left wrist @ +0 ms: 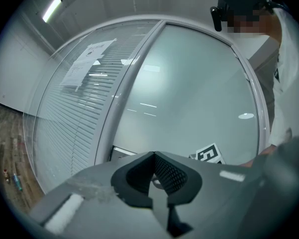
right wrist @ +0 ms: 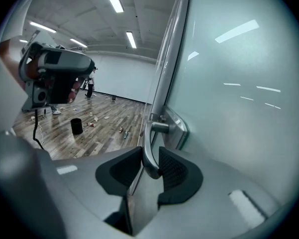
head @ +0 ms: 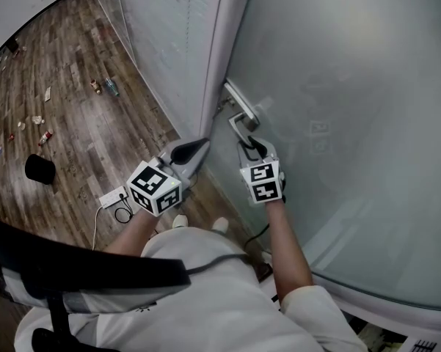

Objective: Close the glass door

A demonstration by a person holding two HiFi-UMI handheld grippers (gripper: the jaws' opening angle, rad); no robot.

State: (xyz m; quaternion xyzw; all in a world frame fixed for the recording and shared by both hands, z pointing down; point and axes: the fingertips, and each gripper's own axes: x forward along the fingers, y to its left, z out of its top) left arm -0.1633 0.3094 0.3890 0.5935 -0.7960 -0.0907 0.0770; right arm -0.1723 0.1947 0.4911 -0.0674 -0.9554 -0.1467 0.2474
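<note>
Wood-plank floor [head: 73, 123]: fills the left of the head view, with small litter, a black bin [head: 39, 169] at mid-left and a white power strip [head: 111, 196] nearer my feet.

Glass door [head: 352, 123]: frosted, takes up the whole right half. Its leading edge stands close to the pale frame post [head: 219, 50] at top centre. I cannot tell whether it has latched.

Lever handle [head: 242, 123]: metal, on the door's edge at frame centre. It is the only purchase the pane offers, hence my grip there.

Right gripper [head: 253, 147]: jaws pinch the handle's downturned end, one pad on each side, as my right gripper view shows. My bare right forearm reaches straight up from lower centre, with the tool tipped a little downward to meet the lever.

Left gripper [head: 198, 149]: jaws pressed together on nothing. It is held level just left of the handle and pointed at the door's edge, clear of the glass. I judge it idle, kept out of the door's swing, with that elbow bent close to my body.
</note>
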